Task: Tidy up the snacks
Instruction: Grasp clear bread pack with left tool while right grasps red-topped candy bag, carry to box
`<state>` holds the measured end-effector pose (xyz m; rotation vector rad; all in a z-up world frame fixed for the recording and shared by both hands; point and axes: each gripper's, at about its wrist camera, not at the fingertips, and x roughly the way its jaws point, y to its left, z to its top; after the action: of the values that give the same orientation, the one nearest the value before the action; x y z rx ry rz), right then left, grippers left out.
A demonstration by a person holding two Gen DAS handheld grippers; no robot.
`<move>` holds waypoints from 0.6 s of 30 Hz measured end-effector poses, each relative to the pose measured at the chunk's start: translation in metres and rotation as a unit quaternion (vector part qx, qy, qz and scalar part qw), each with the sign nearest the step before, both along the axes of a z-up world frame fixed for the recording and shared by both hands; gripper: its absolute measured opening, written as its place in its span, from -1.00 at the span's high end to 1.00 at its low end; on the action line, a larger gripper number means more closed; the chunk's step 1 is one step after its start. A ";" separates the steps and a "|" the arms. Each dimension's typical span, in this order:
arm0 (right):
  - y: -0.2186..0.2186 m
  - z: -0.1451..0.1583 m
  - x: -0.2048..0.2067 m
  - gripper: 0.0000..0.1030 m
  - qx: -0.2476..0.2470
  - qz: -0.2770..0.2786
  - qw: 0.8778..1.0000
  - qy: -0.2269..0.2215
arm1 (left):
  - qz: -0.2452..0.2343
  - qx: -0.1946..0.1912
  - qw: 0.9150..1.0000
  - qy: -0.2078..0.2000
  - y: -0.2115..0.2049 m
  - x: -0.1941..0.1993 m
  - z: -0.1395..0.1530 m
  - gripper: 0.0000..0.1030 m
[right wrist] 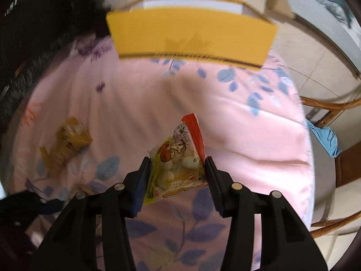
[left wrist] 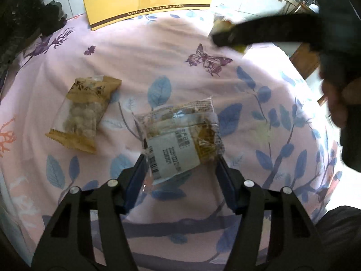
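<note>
The left gripper (left wrist: 180, 158) hangs low over the near part of the table, its jaws spread wide on either side of a clear snack packet (left wrist: 180, 135) with a white label; the packet lies flat on the floral tablecloth (left wrist: 158, 52) and I cannot tell whether the blue pads touch it. Just to its left, apart from it, lies a brown-ended packet (left wrist: 84, 113) of pale round pieces. The right gripper (right wrist: 177, 164) is raised above the cloth and pinches a yellow snack bag (right wrist: 173, 164) with a red strip, its jaws closed against the bag's two sides. Further on, toward the far edge, stands a yellow shoe box (right wrist: 191, 36), open at the top with a white inside; what it holds is hidden. A wooden chair (right wrist: 334, 110) stands off the table's right edge.
</note>
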<state>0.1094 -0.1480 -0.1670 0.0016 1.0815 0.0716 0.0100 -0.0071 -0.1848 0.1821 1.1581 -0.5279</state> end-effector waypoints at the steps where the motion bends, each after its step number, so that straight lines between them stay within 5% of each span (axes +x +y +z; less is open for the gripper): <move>1: -0.005 0.008 -0.003 0.05 0.002 -0.007 1.000 -0.005 | -0.001 -0.005 1.000 0.004 0.000 -0.002 0.002 -0.18; 9: -0.036 0.073 -0.036 0.04 -0.004 -0.035 0.997 -0.072 | -0.019 -0.024 0.998 -0.048 -0.006 -0.021 0.049 -0.18; 14: -0.053 0.092 -0.044 0.04 -0.056 -0.052 0.994 -0.073 | -0.023 -0.039 0.996 -0.077 -0.009 -0.019 0.075 -0.18; 18: -0.060 0.113 -0.053 0.04 -0.055 -0.074 0.991 -0.102 | 0.015 -0.008 0.995 -0.103 -0.001 0.006 0.093 -0.18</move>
<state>0.0565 -0.2081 -0.0538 -0.0232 0.8772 -0.1196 0.0155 -0.0082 -0.0919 0.1990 0.9546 -0.4802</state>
